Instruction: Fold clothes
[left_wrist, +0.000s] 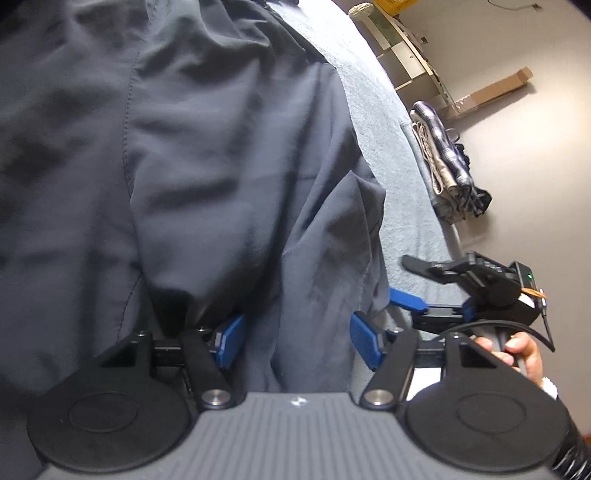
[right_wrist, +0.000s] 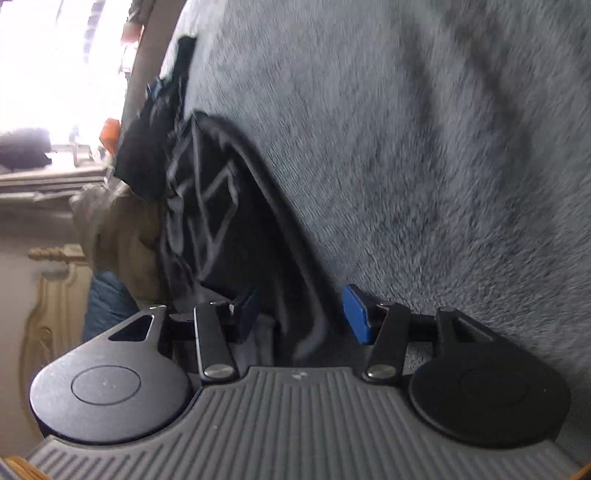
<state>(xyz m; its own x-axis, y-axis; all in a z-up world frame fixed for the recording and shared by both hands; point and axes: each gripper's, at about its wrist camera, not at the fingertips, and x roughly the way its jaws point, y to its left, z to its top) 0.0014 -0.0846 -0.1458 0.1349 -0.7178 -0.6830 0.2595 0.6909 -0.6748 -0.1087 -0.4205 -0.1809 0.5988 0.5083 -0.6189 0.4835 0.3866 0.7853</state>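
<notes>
A dark navy garment (left_wrist: 192, 155) lies crumpled on a grey-blue blanket (left_wrist: 384, 122). My left gripper (left_wrist: 295, 341) is open, its blue pads on either side of a fold of the garment's edge. My right gripper (left_wrist: 399, 299) shows at the right of the left wrist view, held by a hand, open, at the garment's edge. In the right wrist view my right gripper (right_wrist: 301, 317) is open with a dark garment edge (right_wrist: 236, 221) with pale line markings between its pads, on the fuzzy blanket (right_wrist: 424, 147).
A stack of folded clothes (left_wrist: 443, 162) sits at the blanket's far edge. A shelf unit (left_wrist: 410, 48) and a cardboard box (left_wrist: 495, 88) stand on the floor beyond. More clothes (right_wrist: 147, 140) and a carved wooden piece (right_wrist: 51, 288) lie left in the right wrist view.
</notes>
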